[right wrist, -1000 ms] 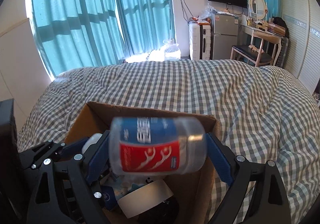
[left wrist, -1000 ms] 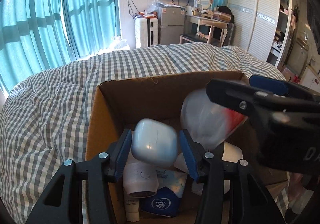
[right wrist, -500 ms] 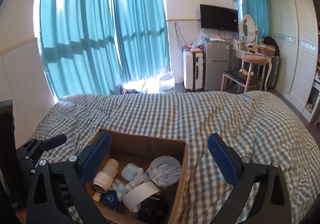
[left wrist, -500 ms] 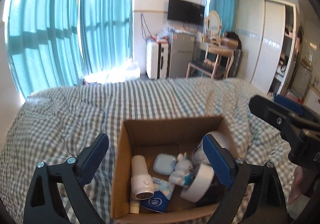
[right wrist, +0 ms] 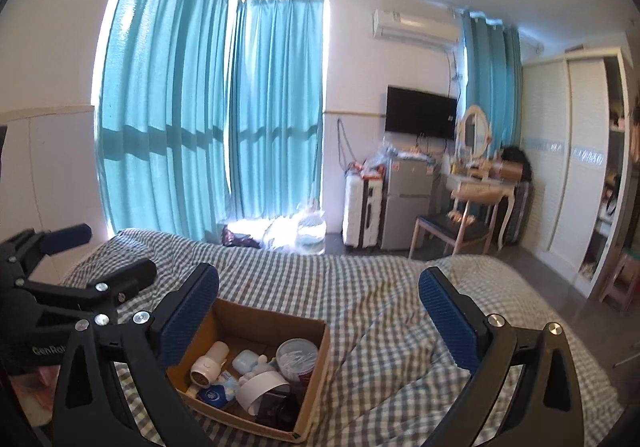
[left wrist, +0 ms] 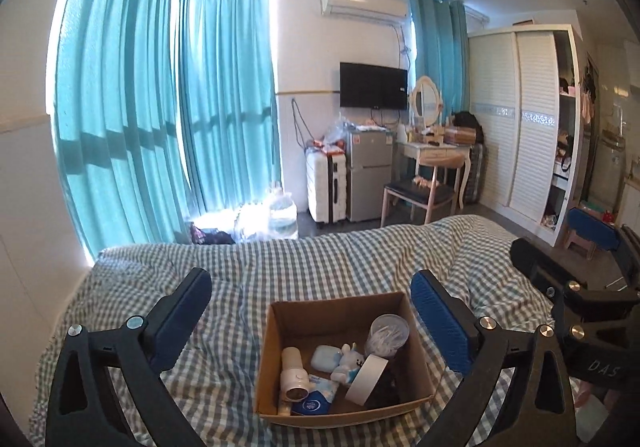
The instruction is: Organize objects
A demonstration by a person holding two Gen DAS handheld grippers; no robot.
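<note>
A cardboard box (left wrist: pixel 276 331) sits on the checked bed and also shows in the right wrist view (right wrist: pixel 316 359). It holds a pale blue case (left wrist: pixel 325 357), a clear jar of cotton swabs (left wrist: pixel 388 333), a white hand-held device (left wrist: pixel 293 373), a small white toy (left wrist: pixel 347 361), a white roll (left wrist: pixel 366 373) and a blue pack (left wrist: pixel 314 405). My left gripper (left wrist: pixel 310 323) is open and empty, high above the box. My right gripper (right wrist: pixel 320 317) is open and empty, also above it.
The checked blanket (left wrist: pixel 320 263) covers the bed around the box. Beyond the bed stand turquoise curtains (left wrist: pixel 160 127), a white suitcase (left wrist: pixel 326 183), a small fridge (left wrist: pixel 368 173), a dressing table with chair (left wrist: pixel 434 167) and a white wardrobe (left wrist: pixel 520 127).
One second ago the left gripper held the pale blue case and the right held the swab jar inside the box. Both let go, opened wide and rose well above the box.
</note>
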